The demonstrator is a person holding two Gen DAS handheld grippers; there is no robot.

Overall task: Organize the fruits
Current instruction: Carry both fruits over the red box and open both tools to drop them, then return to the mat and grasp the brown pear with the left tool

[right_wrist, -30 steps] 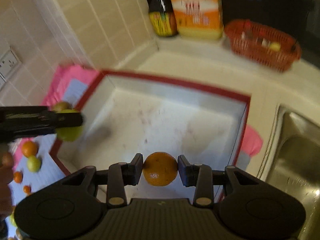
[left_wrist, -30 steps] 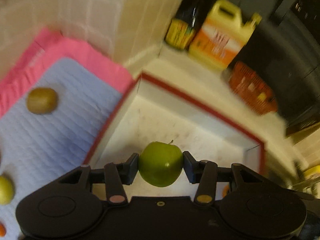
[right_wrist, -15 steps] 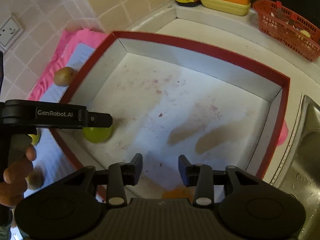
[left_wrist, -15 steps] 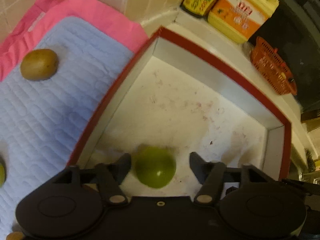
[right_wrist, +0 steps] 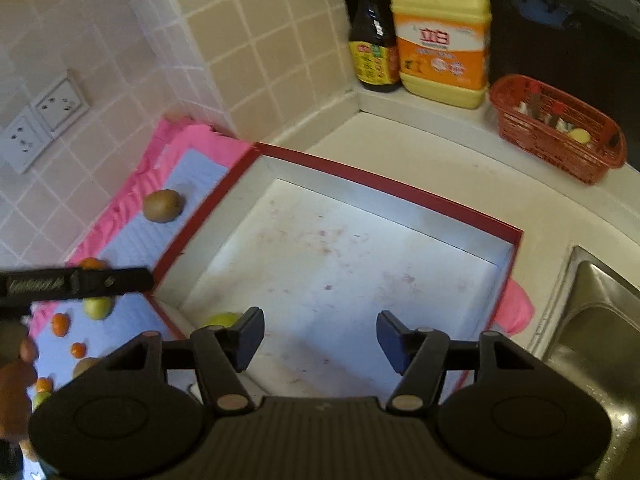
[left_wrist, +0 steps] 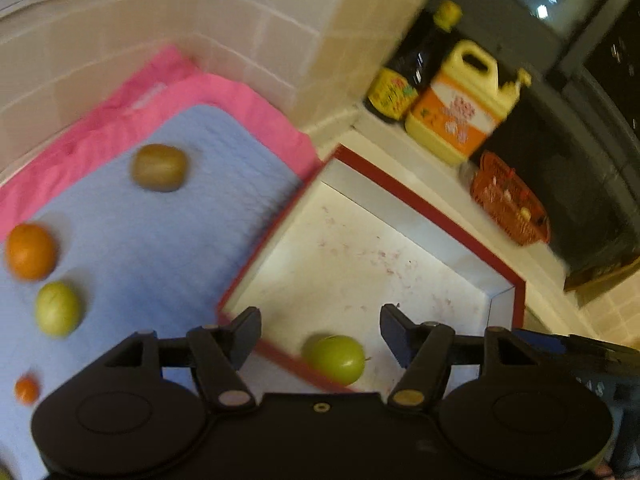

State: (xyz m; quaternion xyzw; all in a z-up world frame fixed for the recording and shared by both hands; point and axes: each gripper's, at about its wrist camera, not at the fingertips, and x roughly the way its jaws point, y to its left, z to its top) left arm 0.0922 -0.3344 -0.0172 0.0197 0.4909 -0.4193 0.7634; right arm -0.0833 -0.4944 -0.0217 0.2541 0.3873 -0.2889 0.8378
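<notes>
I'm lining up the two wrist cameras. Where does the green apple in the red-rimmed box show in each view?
Left wrist: green apple low centre, in the box's near corner, between the open left gripper fingers, untouched.
Right wrist: green apple lower left, mostly hidden behind a finger of the right gripper, whose jaws are opening.
Shared landmark: yellow jug.

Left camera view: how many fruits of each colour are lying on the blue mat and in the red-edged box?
Orange: 2, the big orange and the small orange
Green: 2, the green apple in the box and the pale green fruit
Brown: 1, the kiwi
Total: 5
</notes>
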